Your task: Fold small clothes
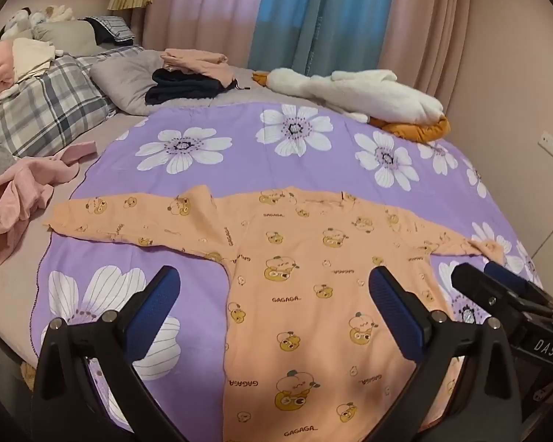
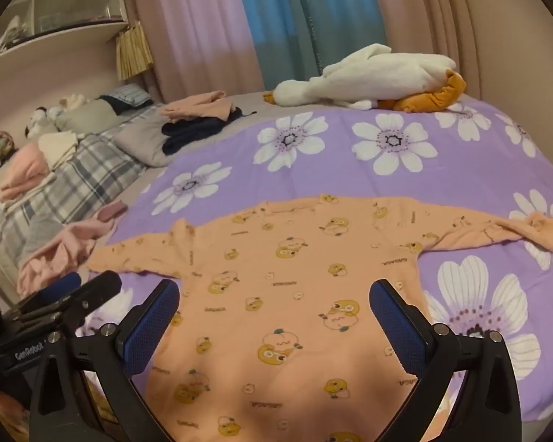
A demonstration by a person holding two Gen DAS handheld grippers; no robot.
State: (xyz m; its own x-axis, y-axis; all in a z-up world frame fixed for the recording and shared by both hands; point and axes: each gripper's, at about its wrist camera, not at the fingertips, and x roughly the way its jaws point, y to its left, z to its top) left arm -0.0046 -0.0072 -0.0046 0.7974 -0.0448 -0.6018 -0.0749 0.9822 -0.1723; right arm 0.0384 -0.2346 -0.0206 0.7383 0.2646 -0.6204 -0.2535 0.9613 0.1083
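I am holding both my left claw (image 1: 274, 307) and right claw (image 2: 274, 320) wide open, empty, hovering over the romper (image 1: 313, 294) on the sheet (image 1: 239, 162).

left hand-held gripper (image 1: 272, 298) and right hand-held gripper (image 2: 274, 311) side by side — both angled downward, jaws wide apart, empty.

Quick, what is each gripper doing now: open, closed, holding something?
Left gripper: open, holding nothing, above the orange garment.
Right gripper: open, holding nothing, above the same garment.
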